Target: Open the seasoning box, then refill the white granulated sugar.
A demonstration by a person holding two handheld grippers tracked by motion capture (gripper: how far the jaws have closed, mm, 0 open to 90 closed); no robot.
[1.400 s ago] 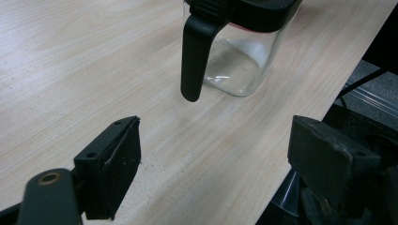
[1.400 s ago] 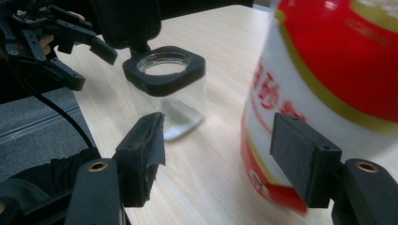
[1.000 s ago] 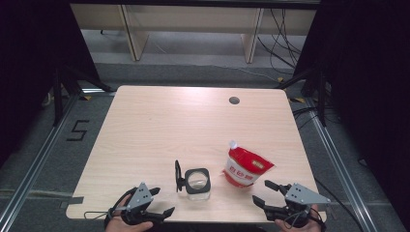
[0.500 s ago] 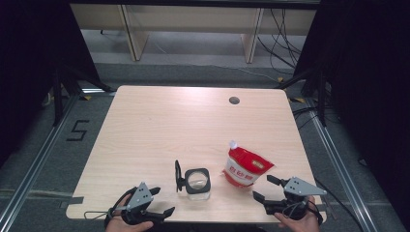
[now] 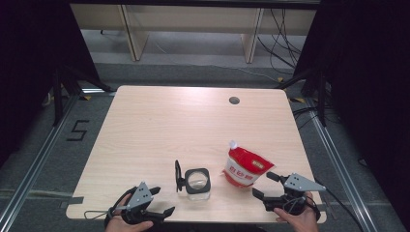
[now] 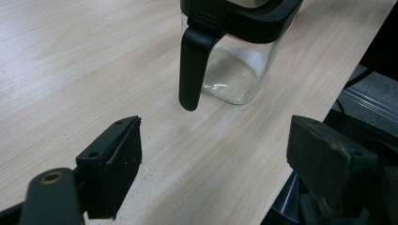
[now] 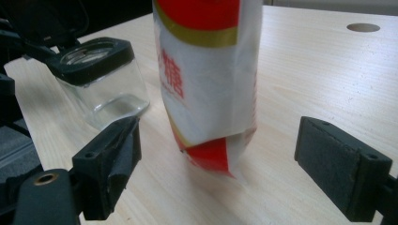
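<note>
A red and white spouted pouch point(image 5: 245, 166) stands upright on the wooden table point(image 5: 193, 121), right of a square glass jar point(image 5: 196, 183) whose black lid point(image 5: 178, 175) is flipped up. My right gripper point(image 5: 263, 184) is just right of the pouch. Its jaws have just been opening and now stand wide. In the right gripper view the pouch point(image 7: 206, 79) rises ahead of this gripper point(image 7: 216, 164), touching neither pad. My left gripper point(image 5: 163, 200) is open near the front edge. It faces the jar point(image 6: 234, 47) and its hanging lid flap point(image 6: 192, 65), with nothing between its pads.
A round cable hole point(image 5: 234, 100) sits at the table's far right. The table's front edge runs close behind both hands. Dark frames, floor rails and cables surround the table.
My right gripper's jaws have spread wider and the hand has shifted a little beside the pouch. The left gripper, jar and pouch have stayed where they were.
</note>
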